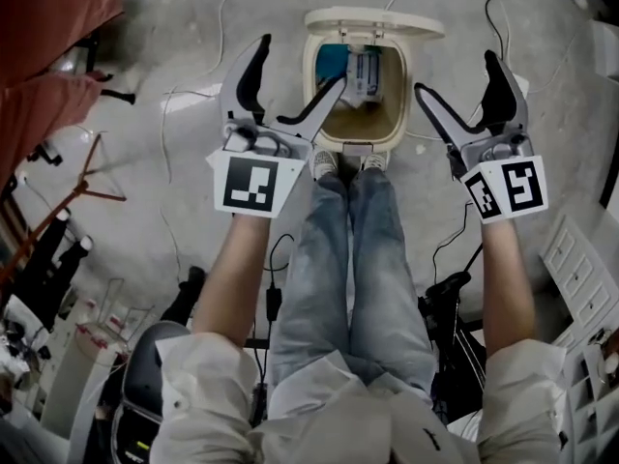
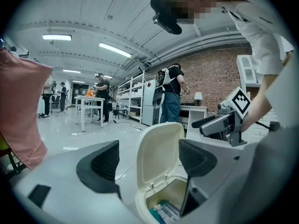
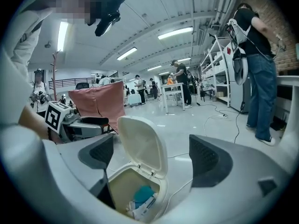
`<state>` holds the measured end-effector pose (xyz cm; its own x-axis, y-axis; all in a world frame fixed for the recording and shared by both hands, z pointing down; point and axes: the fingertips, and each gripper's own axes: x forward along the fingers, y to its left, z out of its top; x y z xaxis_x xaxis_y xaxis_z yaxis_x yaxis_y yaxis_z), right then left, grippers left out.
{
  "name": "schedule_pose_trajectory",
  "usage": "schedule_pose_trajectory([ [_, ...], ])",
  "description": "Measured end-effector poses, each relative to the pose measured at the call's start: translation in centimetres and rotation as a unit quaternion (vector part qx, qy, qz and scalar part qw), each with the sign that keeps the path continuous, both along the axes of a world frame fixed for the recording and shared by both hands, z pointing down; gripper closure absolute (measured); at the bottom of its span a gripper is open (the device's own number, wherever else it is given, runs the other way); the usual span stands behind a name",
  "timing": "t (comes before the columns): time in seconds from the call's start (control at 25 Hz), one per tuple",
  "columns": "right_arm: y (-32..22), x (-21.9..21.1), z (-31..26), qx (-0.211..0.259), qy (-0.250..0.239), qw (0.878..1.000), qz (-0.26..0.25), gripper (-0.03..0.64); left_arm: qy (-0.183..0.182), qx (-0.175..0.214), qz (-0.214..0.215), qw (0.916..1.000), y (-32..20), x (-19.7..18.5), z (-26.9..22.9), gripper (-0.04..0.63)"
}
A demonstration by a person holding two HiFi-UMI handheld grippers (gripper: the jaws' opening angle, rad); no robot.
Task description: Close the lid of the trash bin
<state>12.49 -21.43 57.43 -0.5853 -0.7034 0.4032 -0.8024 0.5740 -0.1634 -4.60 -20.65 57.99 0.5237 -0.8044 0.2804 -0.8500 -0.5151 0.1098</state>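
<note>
A cream trash bin (image 1: pixel 392 114) stands on the floor in front of the person's shoes, its lid (image 1: pixel 375 22) raised upright at the far side. Blue and white rubbish (image 1: pixel 360 71) lies inside. My left gripper (image 1: pixel 302 61) hovers open over the bin's left rim with nothing between its fingers. My right gripper (image 1: pixel 453 72) hangs open just right of the bin, also empty. In the left gripper view the lid (image 2: pixel 159 155) stands between the jaws, farther off, and the right gripper (image 2: pixel 219 122) shows beyond it. In the right gripper view the lid (image 3: pixel 142 146) stands ahead above the bin's opening (image 3: pixel 121 183).
The person's jeans and shoes (image 1: pixel 350 162) meet the bin's near edge. Cables (image 1: pixel 193 95) trail over the grey floor. A red cloth (image 1: pixel 48 46) hangs at the left, seen pink (image 3: pixel 98 104) in the right gripper view. People, a white table (image 2: pixel 88 106) and shelves stand far off.
</note>
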Motion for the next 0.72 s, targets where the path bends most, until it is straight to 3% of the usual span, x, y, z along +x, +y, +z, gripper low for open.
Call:
schedule_pose_trajectory([
  [0.36,-2.4,0.3,4.6,0.005,0.005,1.000,0.009,0.148,-0.019,0.013,-0.003,0.9997,-2.7,0.2,4.5,0.295],
  [0.52,-3.4,0.2,6.0,0.010,0.018,1.000,0.017,0.236,-0.017,0.010,-0.012,0.9997,-3.5,0.2,5.6,0.352],
  [0.72,-4.4,0.4,7.2,0.013,0.027,0.999,0.031,0.292,-0.019,0.014,-0.015,0.9996,-4.4,0.2,6.2,0.369],
])
